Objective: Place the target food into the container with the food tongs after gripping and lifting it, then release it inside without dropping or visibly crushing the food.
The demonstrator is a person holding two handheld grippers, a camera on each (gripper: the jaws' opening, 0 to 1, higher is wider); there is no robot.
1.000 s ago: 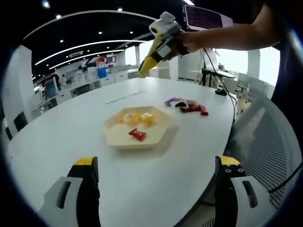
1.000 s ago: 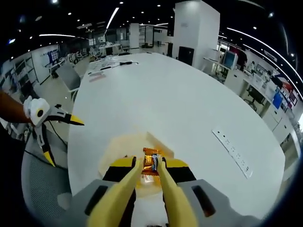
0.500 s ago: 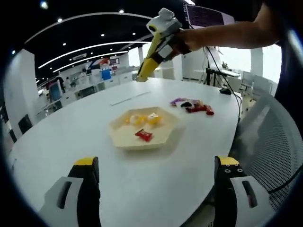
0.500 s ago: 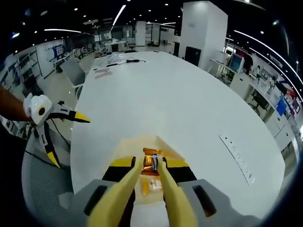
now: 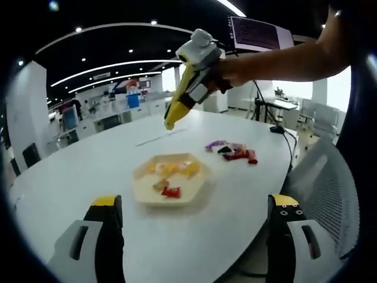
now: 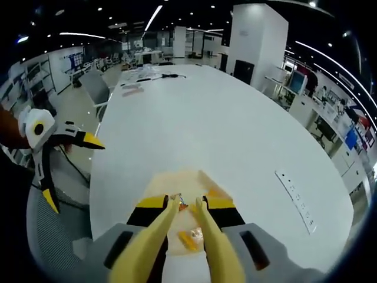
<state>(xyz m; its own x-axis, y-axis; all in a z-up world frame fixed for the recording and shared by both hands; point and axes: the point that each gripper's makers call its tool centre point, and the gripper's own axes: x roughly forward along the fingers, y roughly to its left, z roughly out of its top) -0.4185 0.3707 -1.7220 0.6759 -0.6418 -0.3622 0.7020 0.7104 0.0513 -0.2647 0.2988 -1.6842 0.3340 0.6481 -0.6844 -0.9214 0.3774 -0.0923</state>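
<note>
A cream hexagonal plate (image 5: 148, 194) on the white table holds several wrapped sweets, among them a red one (image 5: 171, 192) and an orange-brown one (image 5: 159, 184). My right gripper (image 5: 200, 62) hovers high above it, shut on yellow food tongs (image 5: 178, 105) that point down at the plate. In the right gripper view the tongs' tips (image 6: 174, 204) stand slightly apart with nothing between them, over the plate (image 6: 168, 180) and its sweets (image 6: 189, 239). My left gripper (image 5: 195, 201) stands open and holds nothing, near the table's edge.
A loose pile of wrapped sweets (image 5: 231, 151) lies on the table to the right of the plate. A mesh chair (image 5: 330, 188) stands at the right. My left gripper (image 6: 70, 172) shows beside the table (image 6: 224, 130), over a chair.
The orange sweet held between the tongs' tips is gone from them, and the tips have parted. An extra orange-brown sweet now lies in the plate. The tongs have dropped closer to it.
</note>
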